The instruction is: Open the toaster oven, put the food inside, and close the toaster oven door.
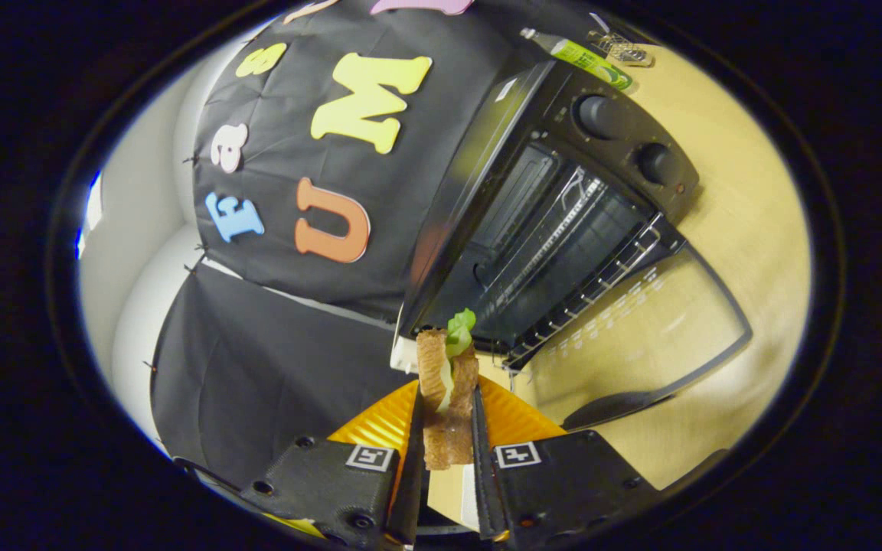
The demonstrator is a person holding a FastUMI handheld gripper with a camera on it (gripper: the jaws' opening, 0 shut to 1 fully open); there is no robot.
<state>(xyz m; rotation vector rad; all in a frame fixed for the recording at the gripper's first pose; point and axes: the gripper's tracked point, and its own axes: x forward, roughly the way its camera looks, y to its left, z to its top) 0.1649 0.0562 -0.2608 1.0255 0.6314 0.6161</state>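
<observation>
My gripper (447, 417) is shut on a sandwich (447, 383) of brown bread with green lettuce sticking out of its far end. Both fingers press on its sides and it is held in the air. Just beyond it stands the black toaster oven (556, 207) on a wooden table (747, 229). Its glass door (640, 337) is folded down flat and open. The wire rack (602, 275) is slid partly out over the door. The view is rolled, so the oven appears tilted. Two knobs (602, 116) sit on the oven's control panel.
An orange plate (380, 425) lies under the fingers, near the oven's front corner. A green packet (590, 61) and a small metal object (623, 50) lie on the table behind the oven. Black cloth hangs as a wall beside the oven.
</observation>
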